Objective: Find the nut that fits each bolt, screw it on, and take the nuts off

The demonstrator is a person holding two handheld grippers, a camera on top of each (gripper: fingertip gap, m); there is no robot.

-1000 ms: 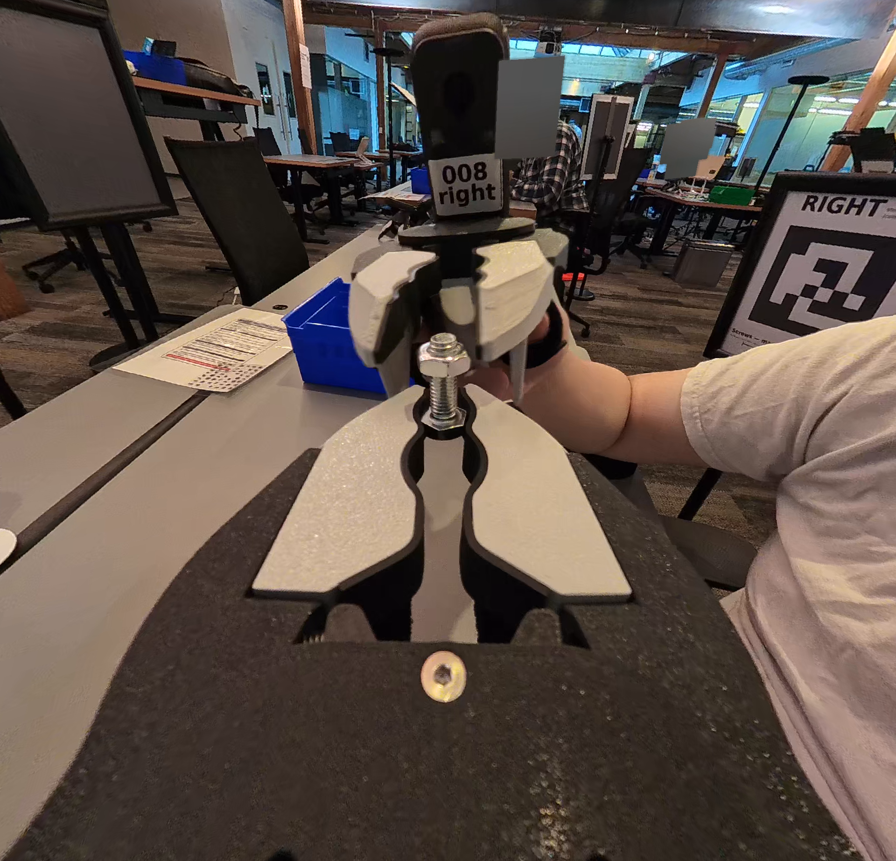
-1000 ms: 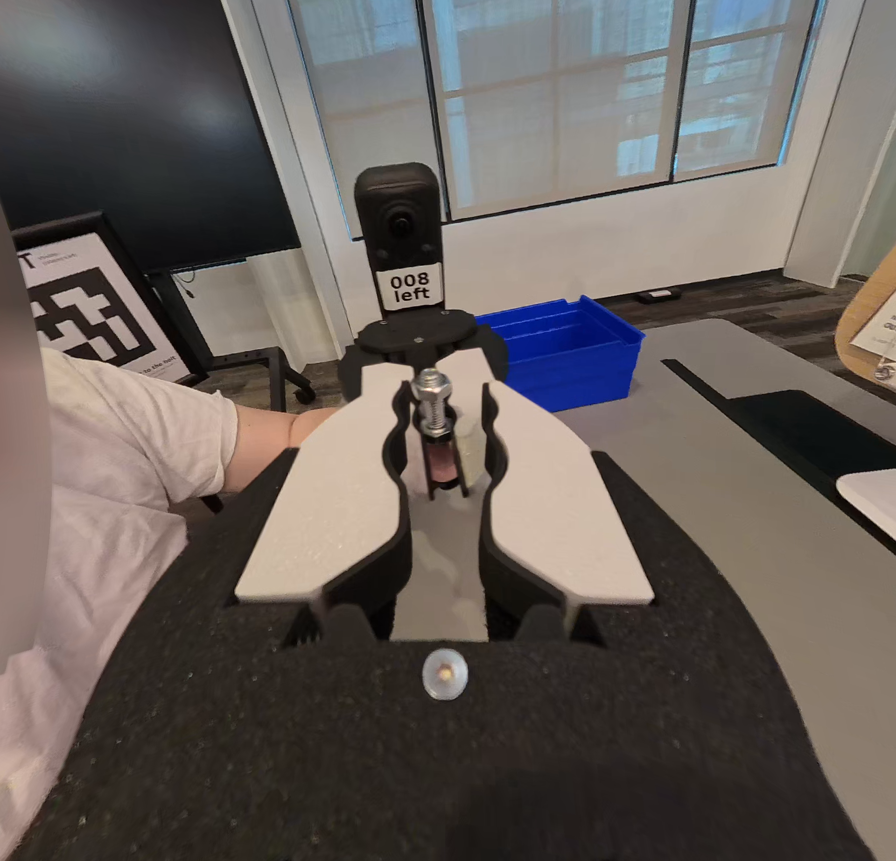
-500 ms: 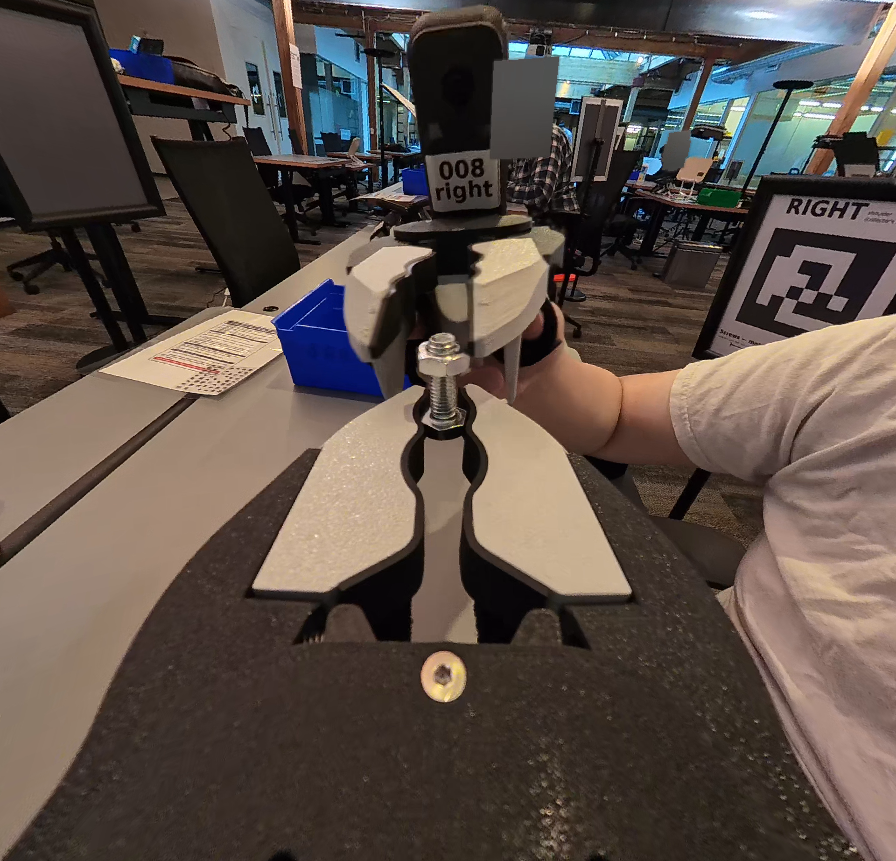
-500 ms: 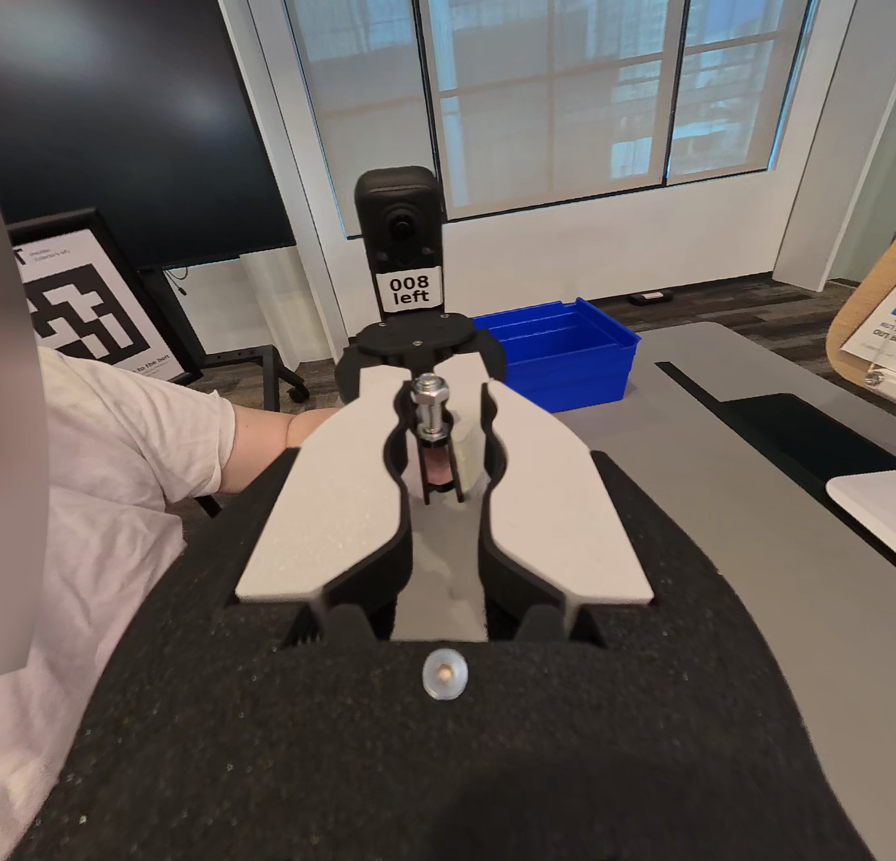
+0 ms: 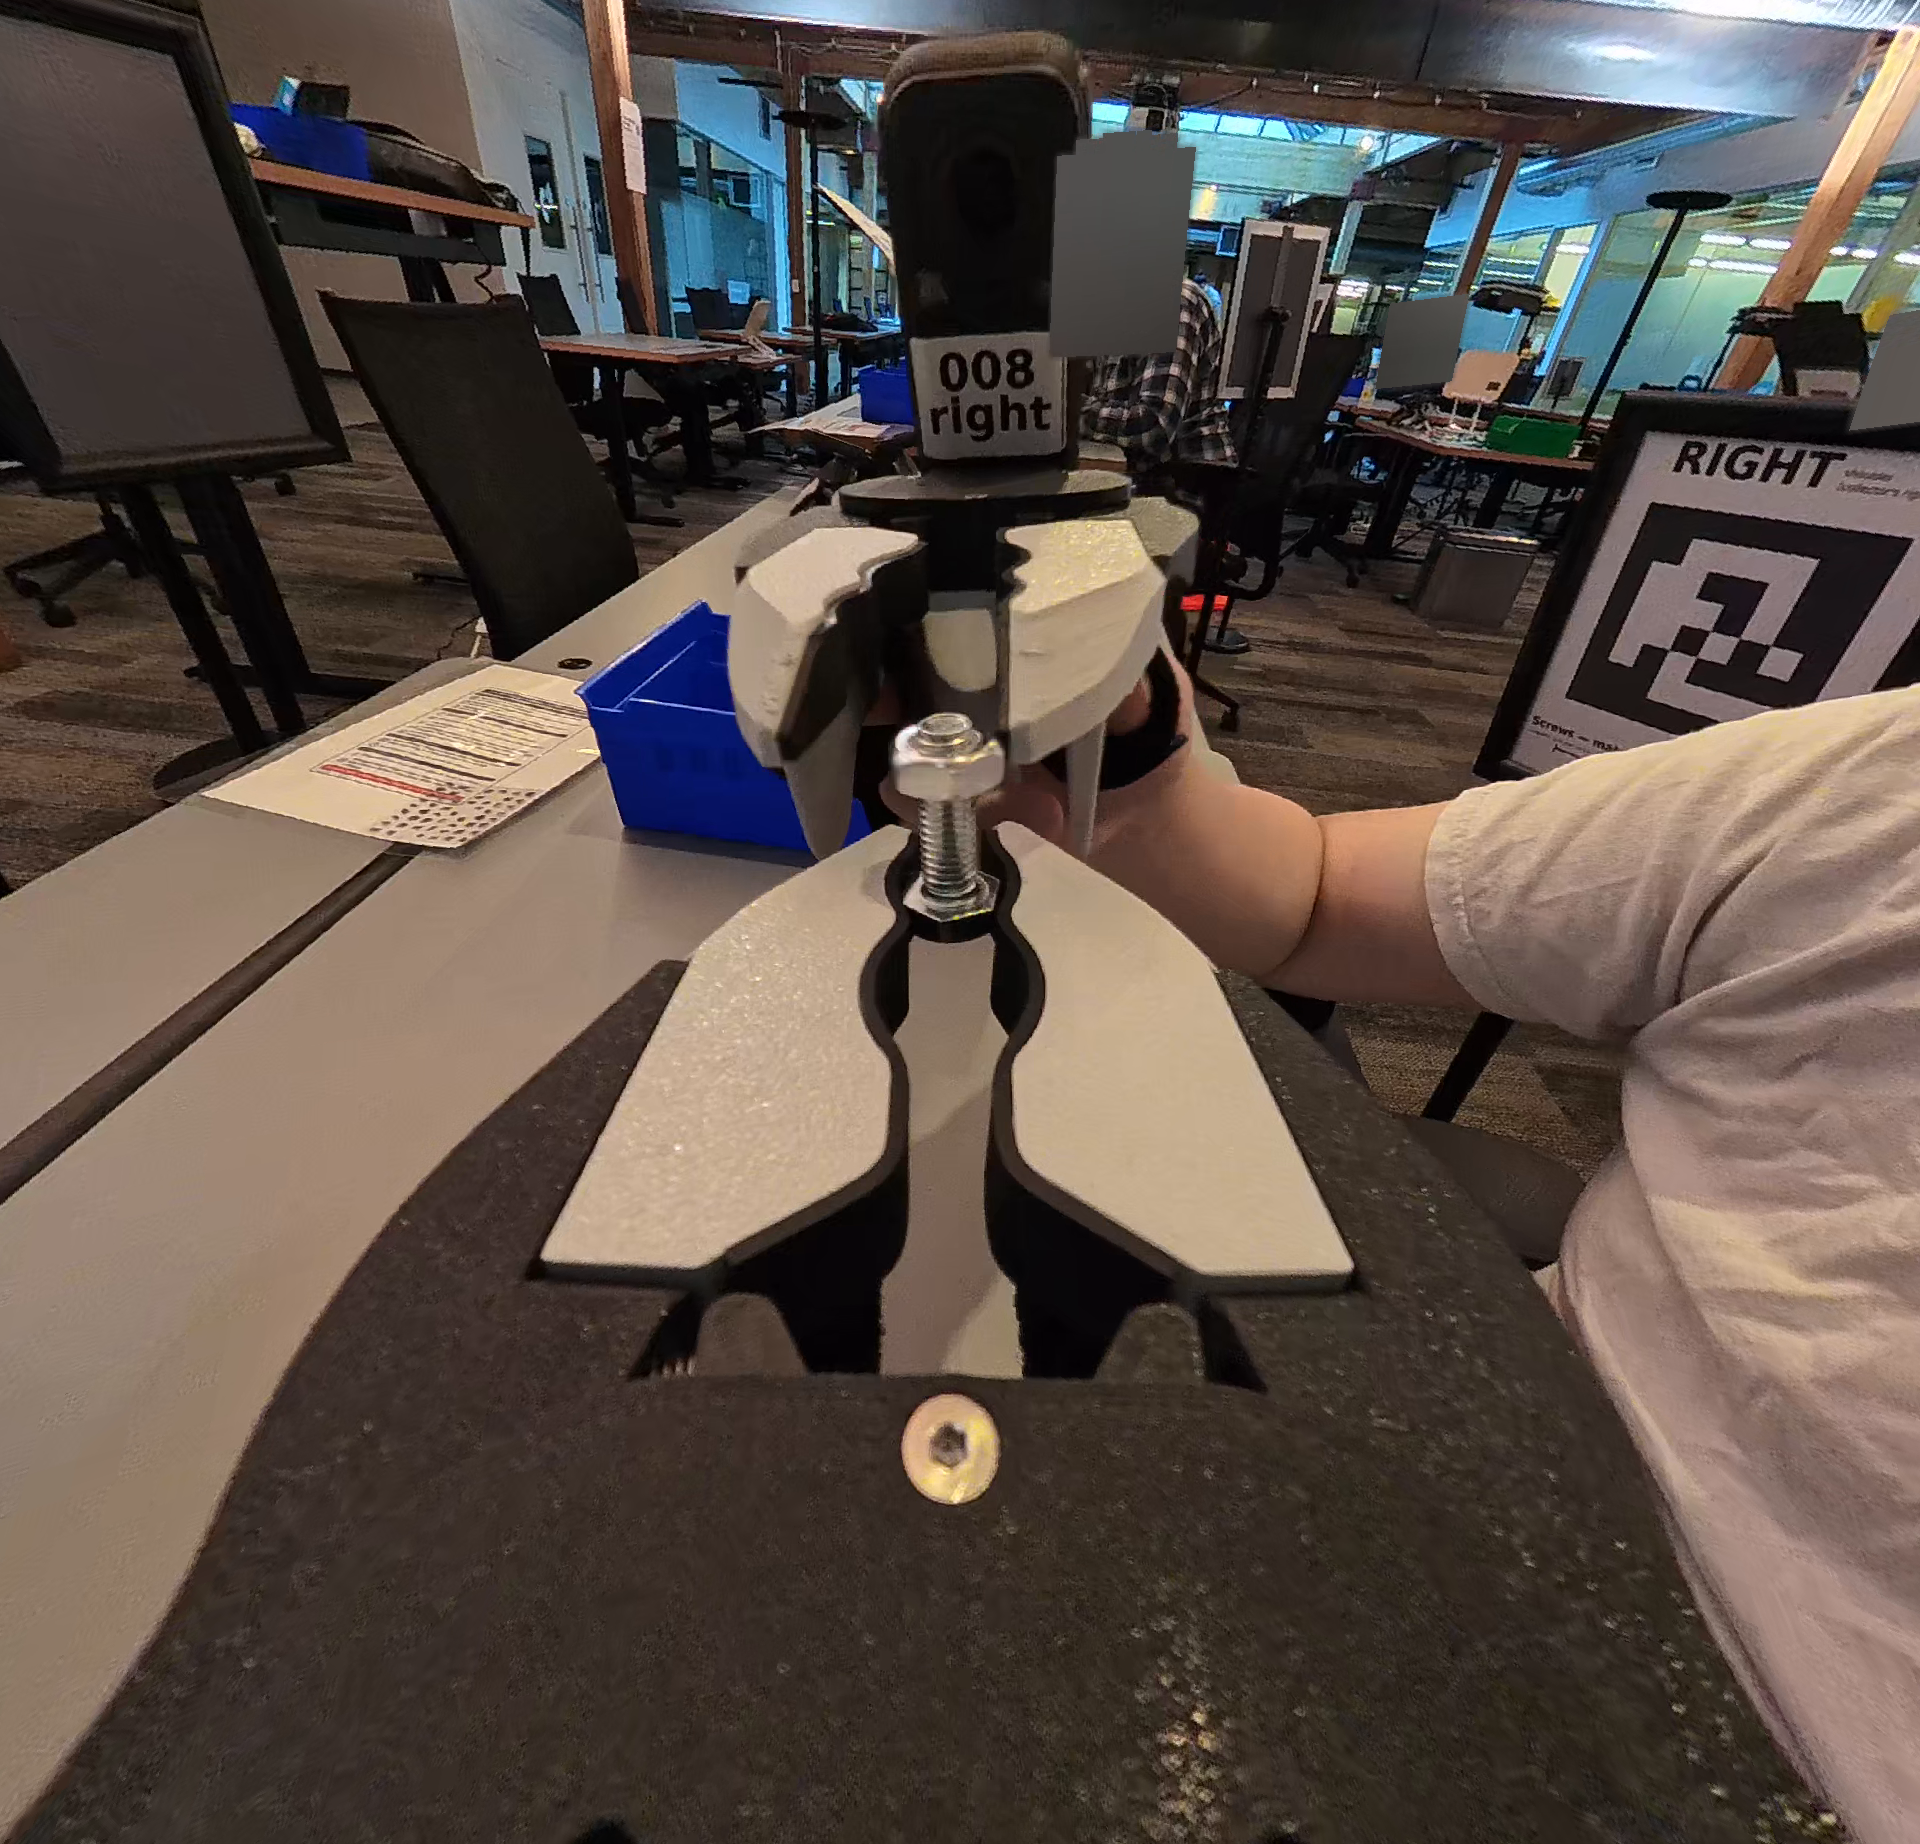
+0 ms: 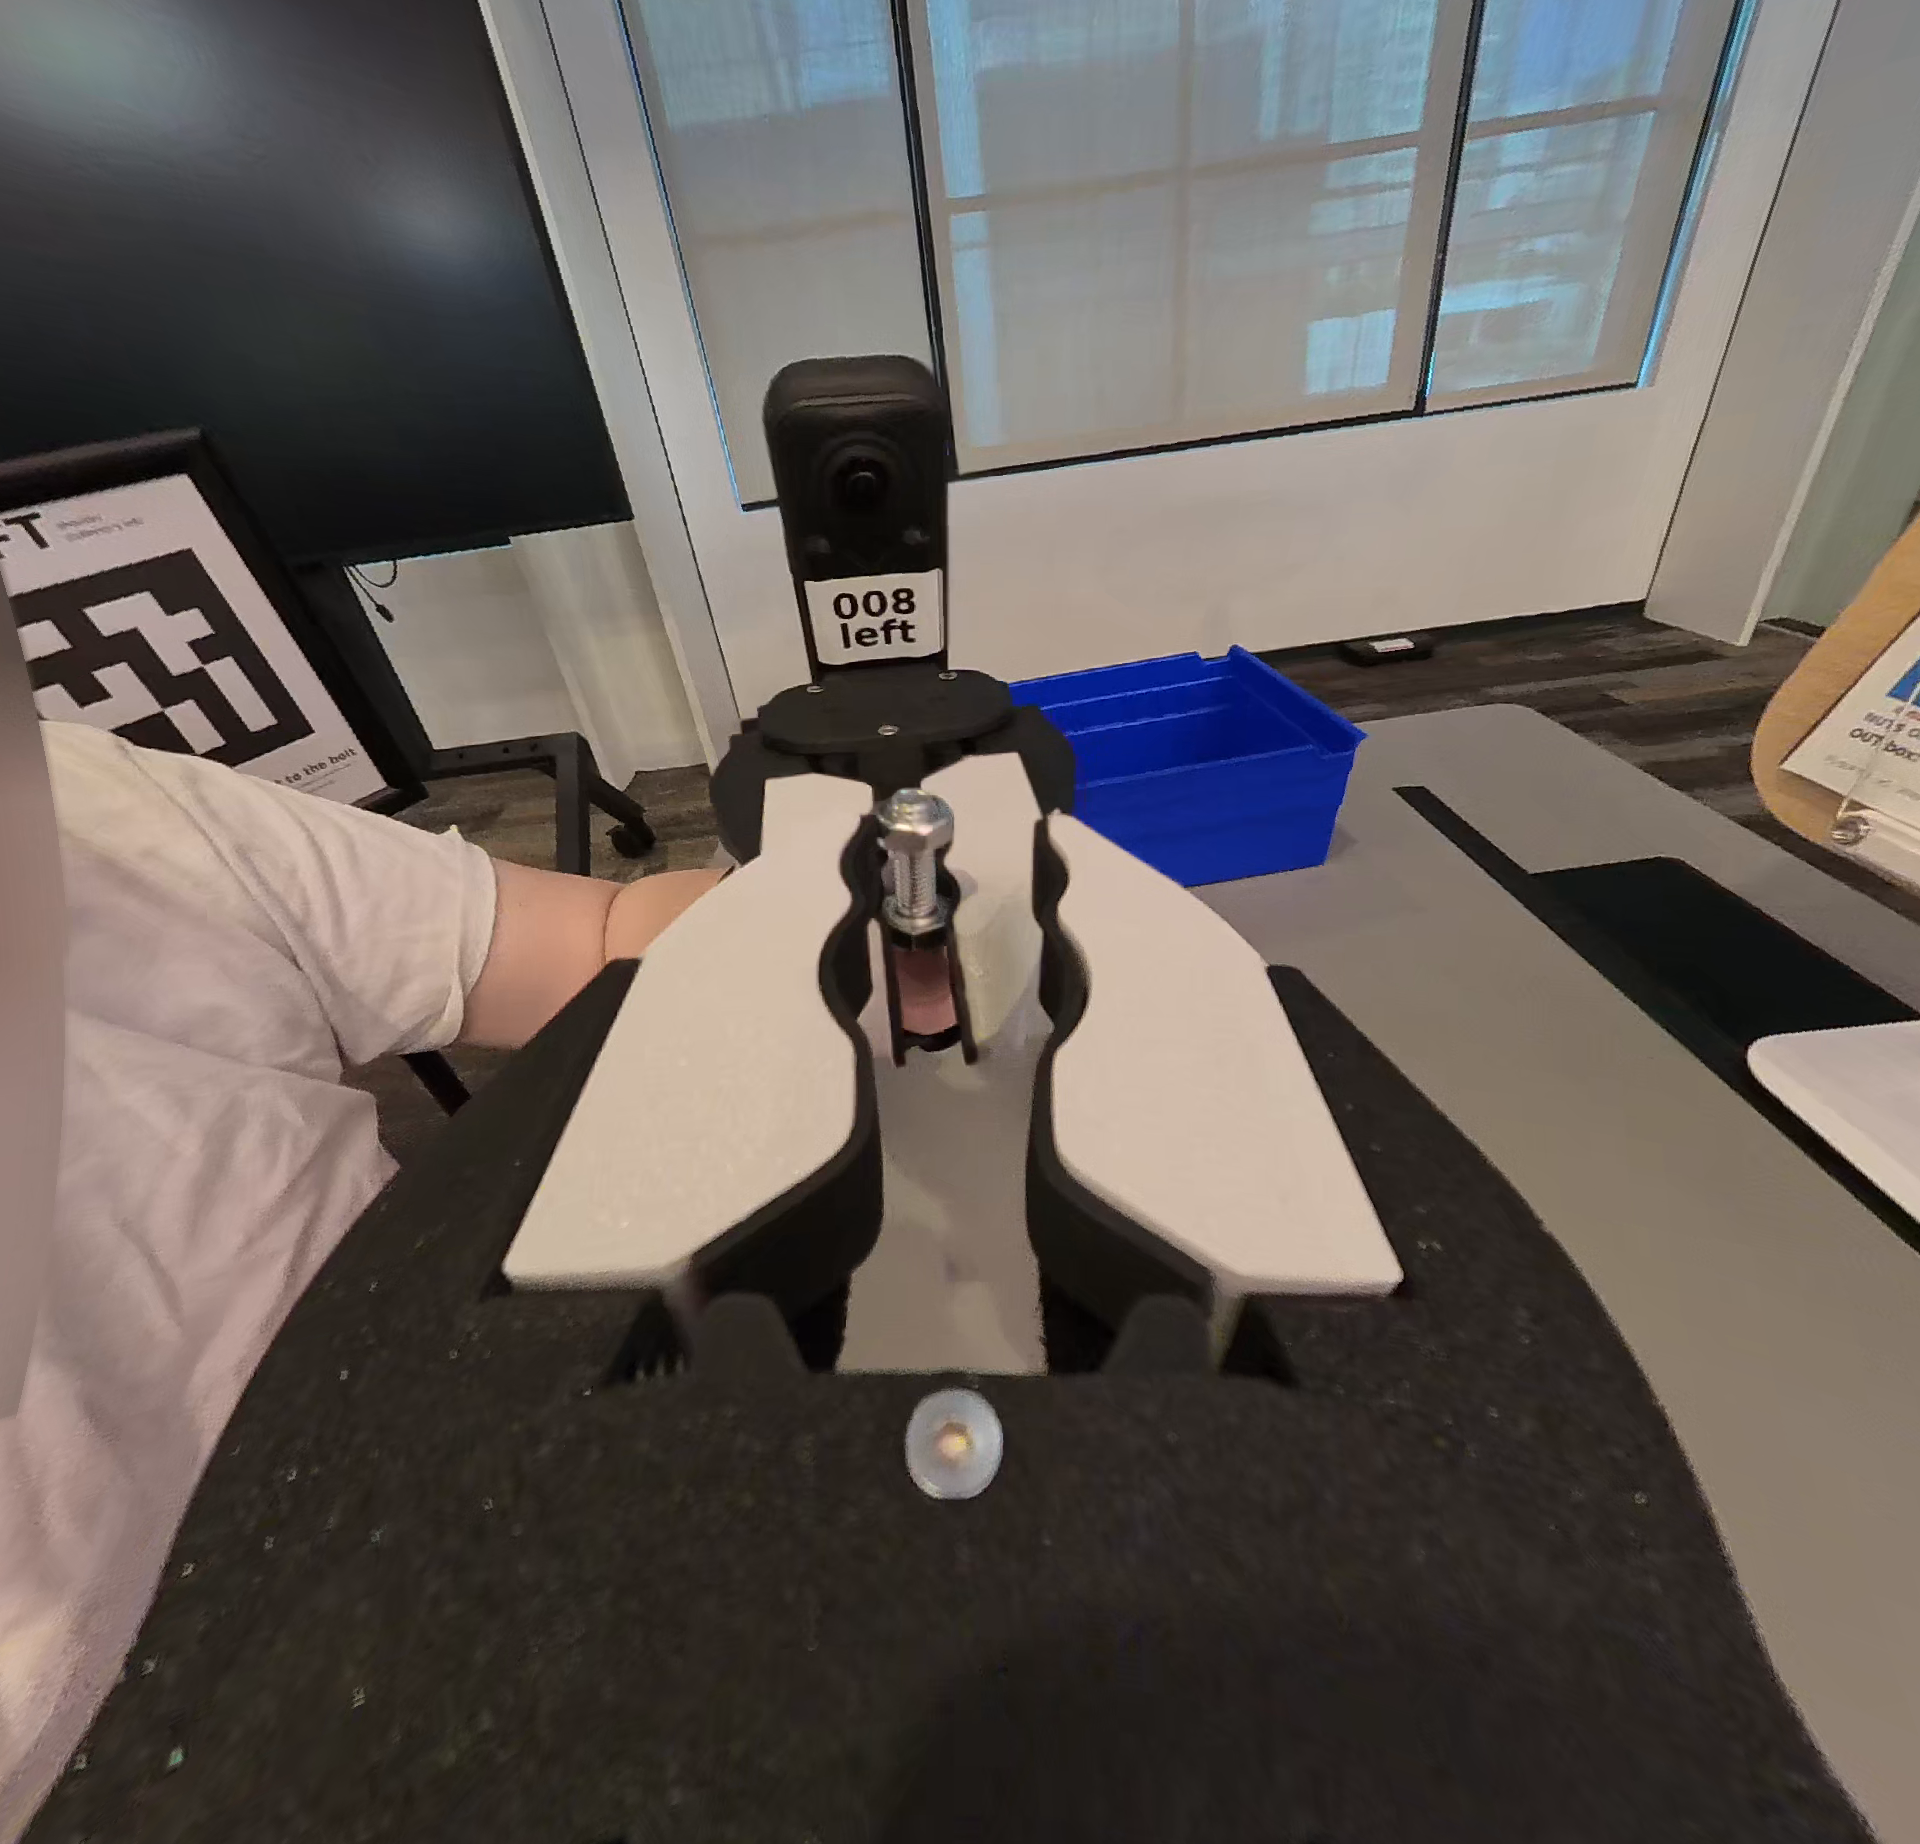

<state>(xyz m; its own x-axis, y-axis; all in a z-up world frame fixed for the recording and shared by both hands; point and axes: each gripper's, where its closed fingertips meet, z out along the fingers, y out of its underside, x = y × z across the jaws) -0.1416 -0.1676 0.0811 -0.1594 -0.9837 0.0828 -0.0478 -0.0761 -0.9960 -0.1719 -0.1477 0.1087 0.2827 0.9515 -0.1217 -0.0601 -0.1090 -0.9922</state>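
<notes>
Left gripper is closed on the head of an upright bolt, held above the grey table. A nut sits at the bolt's upper end. Right gripper brackets that nut; whether its fingers actually touch it is unclear. A blue bin stands behind.

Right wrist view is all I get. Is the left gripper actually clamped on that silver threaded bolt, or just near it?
Observer: Clamped. The left wrist view shows the left gripper shut on the lower hex end of the silver threaded bolt.
Operator: Okay. Anything by the blue bin I'm missing?
Observer: Yes, a printed paper sheet lies flat on the grey table, close beside the blue plastic bin.
</notes>
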